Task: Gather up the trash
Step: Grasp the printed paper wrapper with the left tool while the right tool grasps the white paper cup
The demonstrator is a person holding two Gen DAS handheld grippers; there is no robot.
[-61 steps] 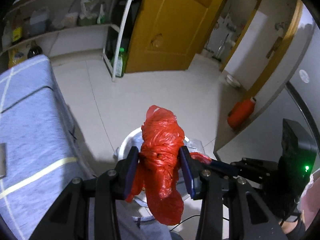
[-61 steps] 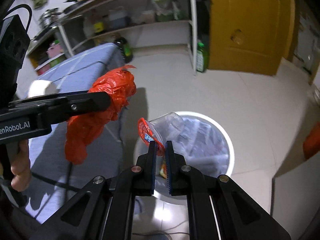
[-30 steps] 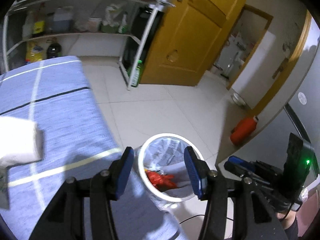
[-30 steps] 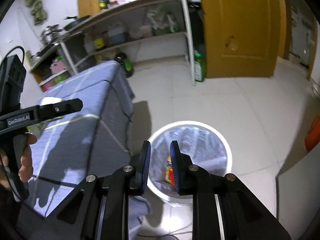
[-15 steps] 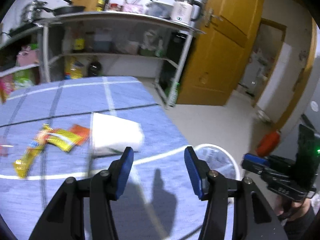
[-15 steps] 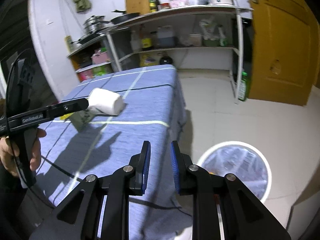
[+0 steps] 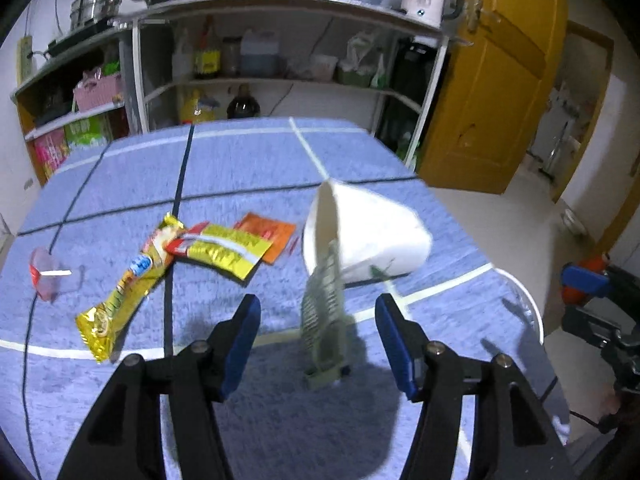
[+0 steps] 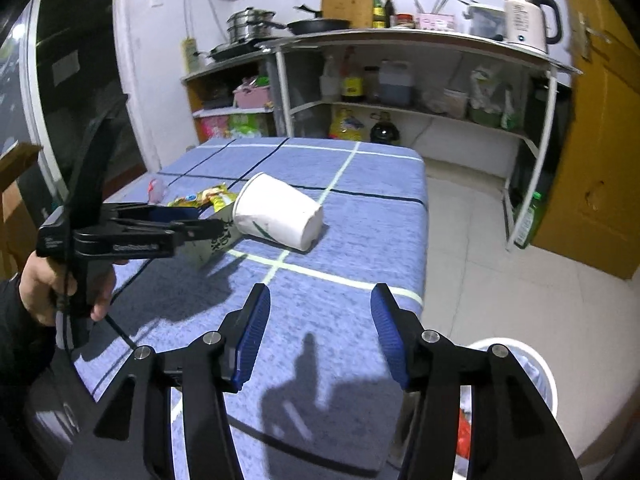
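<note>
On the blue checked tablecloth (image 7: 240,160) a white paper cup (image 7: 368,236) lies on its side. In front of it a small greenish carton (image 7: 324,320) stands edge-on. Left of them lie yellow snack wrappers (image 7: 124,292), an orange sachet (image 7: 268,236) and a clear pink-tinted lid (image 7: 46,276). My left gripper (image 7: 320,338) is opening; the carton stands in its gap and the pads do not touch it. My right gripper (image 8: 322,332) is opening over the table's near corner with nothing between its fingers. The cup (image 8: 280,216) lies ahead of it.
A white-rimmed bin (image 8: 536,368) with a clear liner and red trash (image 8: 464,432) stands on the floor at the table's right corner. Shelves (image 8: 400,100) with bottles and pans run behind the table. A yellow door (image 7: 500,100) is on the right. A hand (image 8: 40,292) holds the left gripper.
Both grippers swung from over the bin to the table top. The red bag and clear cup went into the bin. The right jaws, nearly shut half a second ago, now stand wide.
</note>
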